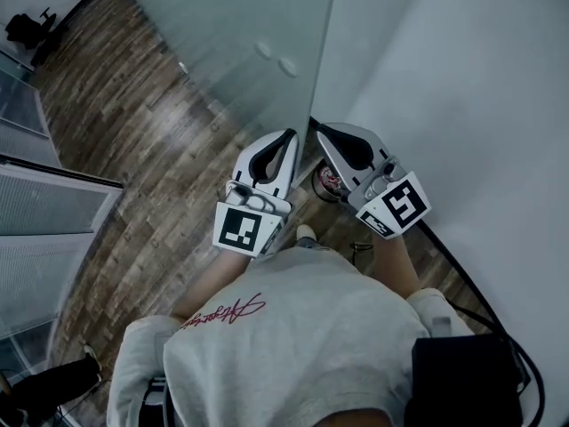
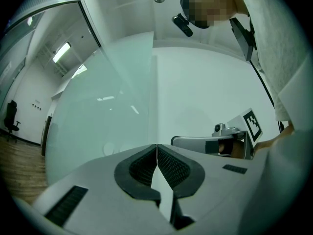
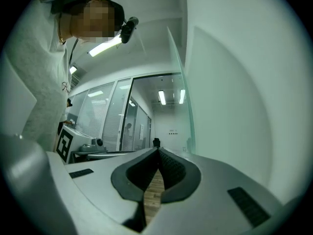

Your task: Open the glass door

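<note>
The frosted glass door (image 1: pixel 240 34) stands ahead of me, its free edge (image 1: pixel 322 52) next to the white wall (image 1: pixel 462 78). Two round fittings (image 1: pixel 276 59) show on the pane. My left gripper (image 1: pixel 289 134) is shut and empty, its tips close to the foot of the door's edge. My right gripper (image 1: pixel 320 128) is also shut and empty, just right of that edge by the wall. In the left gripper view the pane (image 2: pixel 98 106) fills the left, behind the closed jaws (image 2: pixel 156 146). Past the right gripper (image 3: pixel 157 151), the glass edge (image 3: pixel 185 97) and a corridor appear.
Wood flooring (image 1: pixel 133 140) runs left of the door. Glass partitions with blinds (image 1: pixel 44 203) stand at the left, an office chair (image 1: pixel 27 27) at the far left. A red and white thing (image 1: pixel 329 181) lies on the floor by the wall. Someone's legs (image 1: pixel 53 381) show at bottom left.
</note>
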`<state>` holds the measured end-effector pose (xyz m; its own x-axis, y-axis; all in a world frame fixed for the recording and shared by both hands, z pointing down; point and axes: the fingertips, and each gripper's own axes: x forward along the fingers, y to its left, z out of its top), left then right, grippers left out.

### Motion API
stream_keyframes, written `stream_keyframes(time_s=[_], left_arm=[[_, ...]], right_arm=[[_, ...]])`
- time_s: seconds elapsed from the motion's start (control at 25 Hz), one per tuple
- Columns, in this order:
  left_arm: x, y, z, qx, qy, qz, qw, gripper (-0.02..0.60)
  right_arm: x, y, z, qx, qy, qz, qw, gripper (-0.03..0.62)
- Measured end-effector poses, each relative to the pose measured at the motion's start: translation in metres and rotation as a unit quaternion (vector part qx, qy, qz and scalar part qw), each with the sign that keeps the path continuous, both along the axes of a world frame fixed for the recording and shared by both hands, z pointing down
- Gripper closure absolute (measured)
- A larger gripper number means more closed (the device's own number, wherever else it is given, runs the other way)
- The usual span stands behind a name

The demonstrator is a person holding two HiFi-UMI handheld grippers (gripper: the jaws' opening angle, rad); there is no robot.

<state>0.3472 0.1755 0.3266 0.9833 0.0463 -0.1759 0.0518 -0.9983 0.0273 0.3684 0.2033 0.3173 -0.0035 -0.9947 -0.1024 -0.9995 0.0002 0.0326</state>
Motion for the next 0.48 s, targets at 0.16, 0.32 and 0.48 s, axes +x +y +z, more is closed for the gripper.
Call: stream_keyframes(time_s=[0.16,0.32,0.48], left_arm=[[-0.004,0.0,-0.004,-0.002,0.011,0.0,0.9999,0.565],[-0.008,0.002,-0.008,0.0,0.013,0.0,0.9999,0.565],[-0.011,0.002,-0.007,0.0,0.011,-0.001,0.9999,0.565]], right_arm=[[-0.008,-0.001,0.002,-0.003,0.009,-0.001,1.0,0.577],[-0.012,0.002,0.0,0.0,0.005,0.002,1.0,0.576],[-0.015,0.004,0.0,0.001,0.006,0.002,1.0,0.576]])
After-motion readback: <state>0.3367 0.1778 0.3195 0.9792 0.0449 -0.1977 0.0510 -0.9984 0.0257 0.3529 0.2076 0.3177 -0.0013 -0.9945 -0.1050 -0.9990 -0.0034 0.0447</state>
